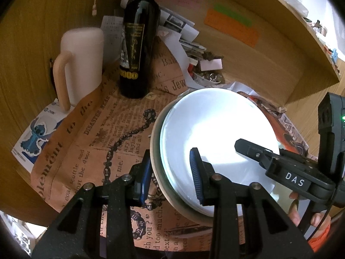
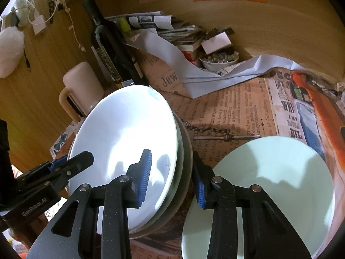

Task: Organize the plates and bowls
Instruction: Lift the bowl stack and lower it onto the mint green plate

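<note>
A stack of dishes [image 1: 215, 129], a white plate lying in a grey-beige bowl, hangs tilted between both grippers. My left gripper [image 1: 170, 177] is shut on its left rim, one blue pad [image 1: 196, 177] on the white plate and the other outside the bowl. My right gripper [image 2: 171, 181] is shut on the opposite rim of the same stack [image 2: 129, 133]. Each gripper shows in the other's view: the right gripper [image 1: 243, 149] and the left gripper [image 2: 73, 160]. A pale green plate [image 2: 269, 183] lies flat on the table at the lower right.
A dark wine bottle [image 1: 138, 43] and a cream jug [image 1: 82, 64] stand behind the stack on the left. A small bowl of trinkets [image 2: 218, 61] and piled papers [image 2: 172, 28] sit at the back. Wooden walls [image 1: 248, 54] close in the newspaper-print table cover [image 2: 237, 108].
</note>
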Demonstrator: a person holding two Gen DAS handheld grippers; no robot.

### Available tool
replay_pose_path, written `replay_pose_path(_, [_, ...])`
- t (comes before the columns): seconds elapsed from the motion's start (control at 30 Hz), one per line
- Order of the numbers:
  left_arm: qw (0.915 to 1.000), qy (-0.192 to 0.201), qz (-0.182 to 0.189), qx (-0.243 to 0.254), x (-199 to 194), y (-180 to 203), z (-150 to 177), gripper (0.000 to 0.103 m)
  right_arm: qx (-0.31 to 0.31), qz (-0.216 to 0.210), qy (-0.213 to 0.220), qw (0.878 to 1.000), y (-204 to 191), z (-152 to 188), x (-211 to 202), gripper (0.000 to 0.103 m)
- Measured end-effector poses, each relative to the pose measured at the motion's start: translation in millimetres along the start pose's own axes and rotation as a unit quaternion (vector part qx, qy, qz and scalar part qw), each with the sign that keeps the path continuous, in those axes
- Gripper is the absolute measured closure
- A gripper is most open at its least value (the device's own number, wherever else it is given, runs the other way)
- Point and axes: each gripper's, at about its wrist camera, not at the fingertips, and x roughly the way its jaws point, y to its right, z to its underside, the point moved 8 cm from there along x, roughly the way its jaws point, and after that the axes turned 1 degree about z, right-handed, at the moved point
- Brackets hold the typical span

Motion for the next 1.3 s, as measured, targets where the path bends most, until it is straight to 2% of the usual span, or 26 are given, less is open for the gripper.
replay_pose_path(0.43, [0.9995, 0.028, 0.004, 0.017, -14.4, 18.2, -10.2, 0.069, 0.003, 0.003, 0.033, 0.999, 1.1, -9.3, -22.2, 0.070])
replay_pose_path(1.07, [0.9967, 0.044, 0.047, 0.050, -22.2, 65.3, -14.3, 0.069, 0.028, 0.030, 0.073, 0.997, 32.1, -8.4, -66.7, 0.070])
replay_pose_path(1.3, [0.9953, 0.040, 0.062, 0.063, -20.3, 84.0, -5.7, 0.069, 0.037, 0.045, 0.076, 0.995, 47.1, -0.4, -81.4, 0.070])
